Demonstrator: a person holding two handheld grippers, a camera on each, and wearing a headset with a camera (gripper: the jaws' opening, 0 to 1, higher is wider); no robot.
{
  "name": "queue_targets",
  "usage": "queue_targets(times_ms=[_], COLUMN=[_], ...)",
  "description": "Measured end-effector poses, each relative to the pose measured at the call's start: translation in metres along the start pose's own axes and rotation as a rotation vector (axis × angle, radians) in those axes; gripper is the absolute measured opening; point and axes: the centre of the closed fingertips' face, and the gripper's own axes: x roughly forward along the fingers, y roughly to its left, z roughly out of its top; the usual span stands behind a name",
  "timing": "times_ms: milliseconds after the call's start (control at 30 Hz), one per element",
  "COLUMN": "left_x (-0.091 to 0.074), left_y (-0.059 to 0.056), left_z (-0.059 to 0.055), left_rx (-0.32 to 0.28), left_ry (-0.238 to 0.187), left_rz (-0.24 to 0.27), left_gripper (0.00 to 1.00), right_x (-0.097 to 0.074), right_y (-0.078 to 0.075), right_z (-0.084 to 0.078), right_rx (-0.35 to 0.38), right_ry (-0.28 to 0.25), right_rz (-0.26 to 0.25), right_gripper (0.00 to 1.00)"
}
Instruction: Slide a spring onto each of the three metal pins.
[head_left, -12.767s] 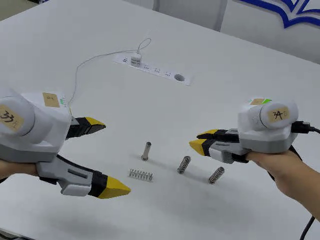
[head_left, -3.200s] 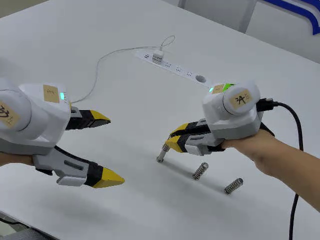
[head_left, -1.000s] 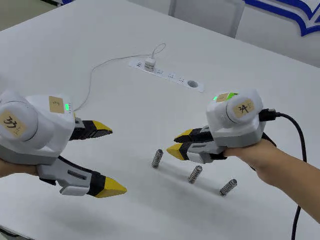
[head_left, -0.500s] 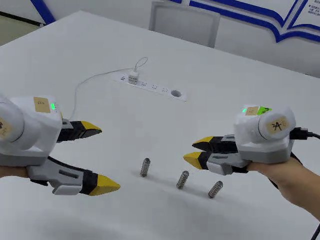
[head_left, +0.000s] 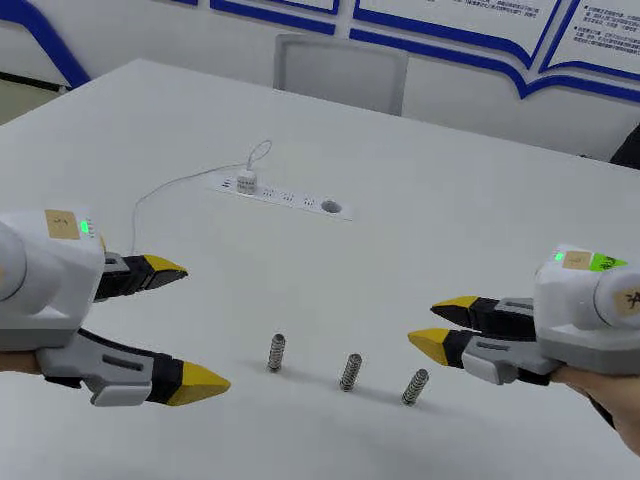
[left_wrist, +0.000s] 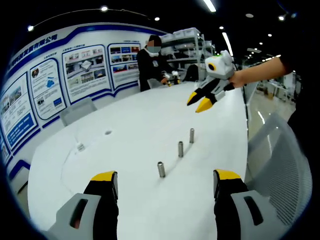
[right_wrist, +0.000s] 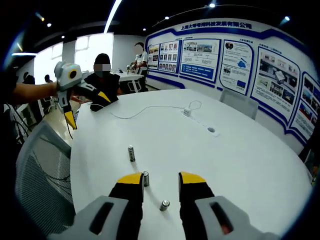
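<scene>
Three silvery coiled springs (head_left: 350, 371) upright on their pins (right_wrist: 165, 204); left gripper (head_left: 201, 326) and right gripper (head_left: 423, 322) agape, empty.

On the worktop (head_left: 420, 220) three spring-sleeved pins stand in a row: beside the middle pin (head_left: 350, 371), the left pin (head_left: 277, 353) and the right pin (head_left: 415, 386). Well left of the middle pin hangs the left tool (head_left: 195, 326); near it to the right, the right tool (head_left: 432, 321). Behind it lies a power strip (head_left: 280, 195), farther back a chair (head_left: 340, 72).
</scene>
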Motion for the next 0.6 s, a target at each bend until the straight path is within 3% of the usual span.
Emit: queue_targets(times_ms=[233, 267, 333, 500, 600], left_x=[-0.005, -0.006, -0.008, -0.007, -0.006], left_y=[0.001, 0.001, 0.000, 0.006, 0.008], left_z=[-0.003, -0.001, 0.010, 0.012, 0.018], left_rx=[0.006, 0.003, -0.020, 0.015, 0.016], left_ry=[0.019, 0.013, -0.036, -0.016, -0.044], left_rz=[0.010, 0.011, 0.003, 0.019, 0.028], left_gripper=[0.80, 0.80, 0.81, 0.81, 0.82], right_x=[-0.036, -0.039, -0.047, -0.065, -0.074], right_y=[-0.012, -0.013, -0.016, -0.021, -0.021], right_z=[-0.013, -0.014, -0.020, -0.025, -0.024], right_rx=[0.065, 0.068, 0.078, 0.096, 0.122], right_ry=[-0.033, -0.035, -0.031, -0.045, -0.069], right_rz=[-0.063, -0.067, -0.076, -0.115, -0.138], right_gripper=[0.30, 0.30, 0.31, 0.33, 0.34])
